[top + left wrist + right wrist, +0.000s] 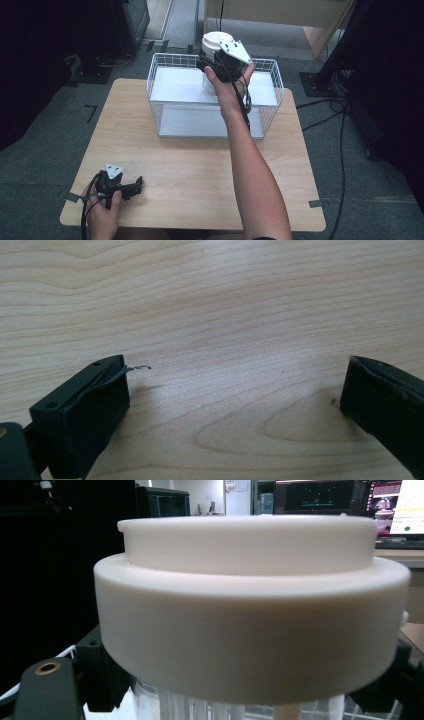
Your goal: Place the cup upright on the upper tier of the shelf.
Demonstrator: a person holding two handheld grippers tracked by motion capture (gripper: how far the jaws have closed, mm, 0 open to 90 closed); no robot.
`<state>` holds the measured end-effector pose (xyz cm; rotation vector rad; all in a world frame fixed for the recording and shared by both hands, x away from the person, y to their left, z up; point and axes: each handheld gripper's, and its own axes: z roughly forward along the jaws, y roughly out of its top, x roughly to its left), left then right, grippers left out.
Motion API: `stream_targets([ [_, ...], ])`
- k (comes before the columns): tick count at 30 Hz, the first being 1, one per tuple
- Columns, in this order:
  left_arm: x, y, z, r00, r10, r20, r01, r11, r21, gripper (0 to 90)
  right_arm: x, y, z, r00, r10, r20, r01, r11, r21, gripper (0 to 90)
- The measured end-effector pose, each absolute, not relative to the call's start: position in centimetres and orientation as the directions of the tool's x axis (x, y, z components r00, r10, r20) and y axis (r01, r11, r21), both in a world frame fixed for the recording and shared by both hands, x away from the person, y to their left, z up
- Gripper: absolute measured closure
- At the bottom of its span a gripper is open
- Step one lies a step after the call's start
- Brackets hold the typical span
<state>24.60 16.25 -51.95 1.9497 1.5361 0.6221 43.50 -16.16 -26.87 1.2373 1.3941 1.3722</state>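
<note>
right gripper clamps jar | above wire basket

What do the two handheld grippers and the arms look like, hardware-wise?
Both are black. The left gripper and right gripper each carry a grey three-cornered plate on top and trail a black cable. In the left gripper view its jaws are blocky black pads with screw holes, one with a frayed liner edge. Forearms are bare; a dark sleeve edge shows at the right upper arm.

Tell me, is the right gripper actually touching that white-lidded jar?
Touching. In the right gripper view, both black jaws press the clear jar just under its white lid; the high view shows the right gripper there too.
</note>
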Motion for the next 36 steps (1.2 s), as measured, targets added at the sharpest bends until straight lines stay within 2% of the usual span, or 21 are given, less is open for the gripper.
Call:
stream_targets([
  [8, 24.6, 16.2, -51.9, 0.23, 0.973, 0.01, 0.708, -0.174, 0.685, 0.0, 44.7, -14.9, -27.0, -0.183, 0.982, 0.041, 0.082, -0.027, 0.996, 15.8],
  [15, 24.6, 16.2, -51.9, 0.23, 0.973, 0.009, 0.708, -0.174, 0.685, 0.0, 44.7, -14.7, -27.5, -0.182, 0.982, 0.048, 0.089, -0.032, 0.996, 15.8],
  [21, 24.7, 16.2, -51.9, 0.229, 0.973, 0.012, 0.707, -0.174, 0.685, 0.0, 44.9, -15.2, -27.1, -0.24, 0.967, 0.079, 0.168, -0.038, 0.985, 14.0],
  [28, 24.7, 16.2, -51.9, 0.229, 0.973, 0.012, 0.708, -0.175, 0.684, 0.0, 44.7, -15.8, -27.4, -0.261, 0.961, 0.093, 0.209, -0.038, 0.977, 4.8],
  [36, 24.7, 16.2, -51.9, 0.229, 0.973, 0.012, 0.708, -0.175, 0.685, 0.0, 44.4, -16.7, -28.8, -0.274, 0.955, 0.115, 0.23, -0.051, 0.972, 3.2],
])
